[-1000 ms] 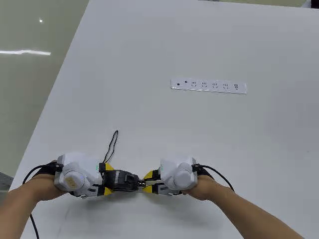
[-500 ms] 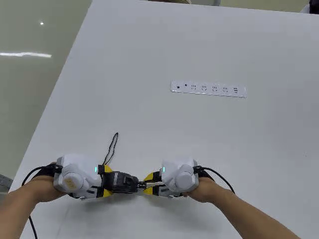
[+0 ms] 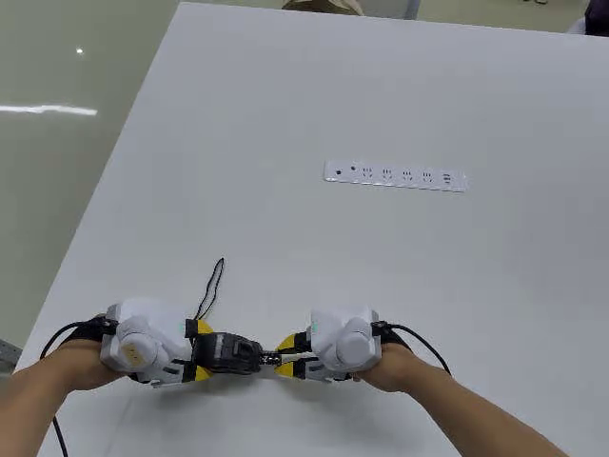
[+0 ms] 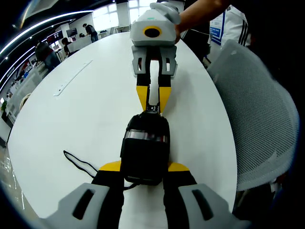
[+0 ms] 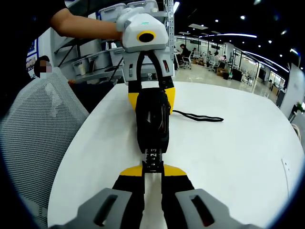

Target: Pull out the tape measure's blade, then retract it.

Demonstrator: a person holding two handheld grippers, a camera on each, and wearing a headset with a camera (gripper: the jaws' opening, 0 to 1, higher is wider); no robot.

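While I look down in the head view, my left gripper (image 3: 202, 349) holds the black tape measure (image 3: 231, 351) by the near edge of the white surface (image 3: 381, 95). In the left gripper view, the jaws clamp its sides. In the right gripper view, my right gripper (image 5: 152, 171) pinches the short stretch of exposed blade (image 5: 152, 156).

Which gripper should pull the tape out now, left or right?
Right. The right gripper is pinched on the blade tip, which is barely out. The left gripper clamps the tape measure case, so it probably just holds steady.
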